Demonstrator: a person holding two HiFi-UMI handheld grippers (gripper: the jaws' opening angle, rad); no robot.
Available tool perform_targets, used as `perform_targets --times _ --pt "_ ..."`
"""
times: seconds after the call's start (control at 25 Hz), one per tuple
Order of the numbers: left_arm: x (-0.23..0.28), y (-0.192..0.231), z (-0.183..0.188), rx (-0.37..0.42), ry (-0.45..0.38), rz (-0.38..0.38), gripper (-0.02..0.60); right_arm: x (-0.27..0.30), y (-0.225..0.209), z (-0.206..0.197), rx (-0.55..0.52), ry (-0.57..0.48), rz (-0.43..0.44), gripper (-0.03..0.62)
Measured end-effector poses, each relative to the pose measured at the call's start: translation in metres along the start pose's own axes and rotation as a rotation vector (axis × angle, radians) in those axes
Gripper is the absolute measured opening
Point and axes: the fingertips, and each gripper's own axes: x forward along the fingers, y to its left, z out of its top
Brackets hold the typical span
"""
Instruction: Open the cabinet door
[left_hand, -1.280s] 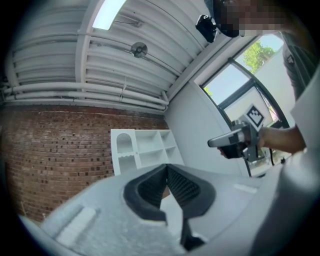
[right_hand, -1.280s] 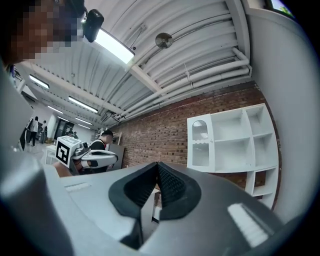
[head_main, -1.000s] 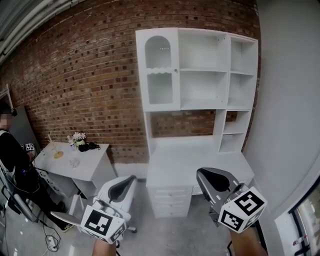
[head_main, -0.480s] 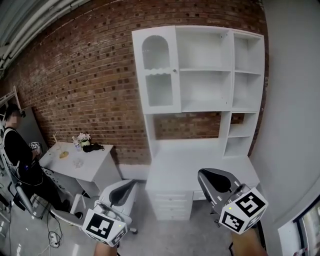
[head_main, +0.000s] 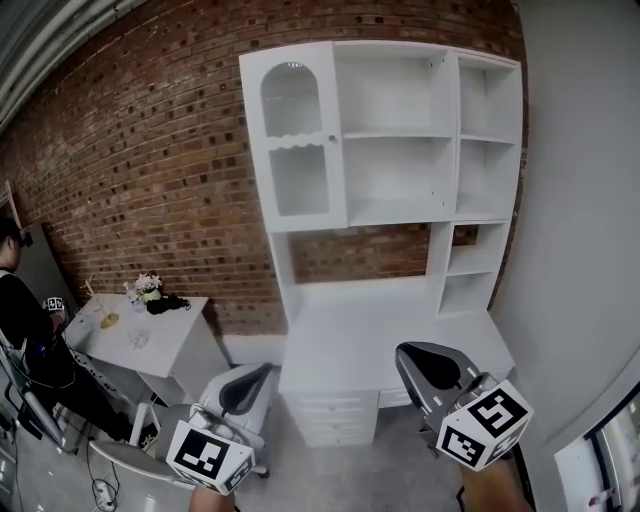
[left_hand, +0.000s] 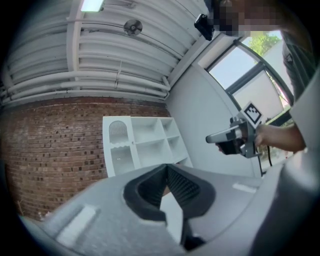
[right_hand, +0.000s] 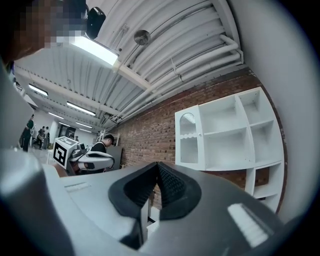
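The white cabinet (head_main: 400, 150) stands against the brick wall, above a desk top (head_main: 370, 325). Its arched glass door (head_main: 293, 140) fills the upper left bay and is closed, with a small knob (head_main: 333, 137) on its right edge. My left gripper (head_main: 260, 372) is low at the left, shut and holding nothing. My right gripper (head_main: 412, 352) is low at the right, also shut and empty. Both are well short of the door. The left gripper view shows its jaws (left_hand: 166, 168) meeting, with the door (left_hand: 119, 149) far off. The right gripper view (right_hand: 157, 165) shows the door (right_hand: 189, 139) too.
A drawer stack (head_main: 330, 410) sits under the desk. A small white table (head_main: 140, 330) with flowers stands at the left, with a person (head_main: 20, 320) beside it. A white chair (head_main: 125, 462) is near my left gripper. A grey wall (head_main: 585, 250) bounds the right side.
The cabinet has grown larger and drifted left in the head view as I came nearer. Both grippers stay low and shut. The door stays closed.
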Motion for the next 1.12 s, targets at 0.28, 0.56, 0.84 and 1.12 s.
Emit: perform_targets --times 0.28,0.56,0.84,1.12 --pt "0.031 0.044 -0.007 0.007 -0.032 -0.051 0.003 0.041 -0.016 0.003 -0.013 -0.010 -0.065 0.006" --pt "0.044 0.082 -0.021 0.012 -0.051 -0.095 0.003 0.079 -0.020 0.005 -0.021 -0.024 -0.117 0.006" --pt "0.051 0.109 -0.034 0.002 -0.061 -0.114 0.003 0.105 -0.017 0.001 -0.027 -0.015 -0.136 0.006" --pt "0.075 0.114 -0.043 -0.007 -0.042 -0.097 0.003 0.122 -0.038 0.000 -0.021 -0.009 -0.103 0.006"
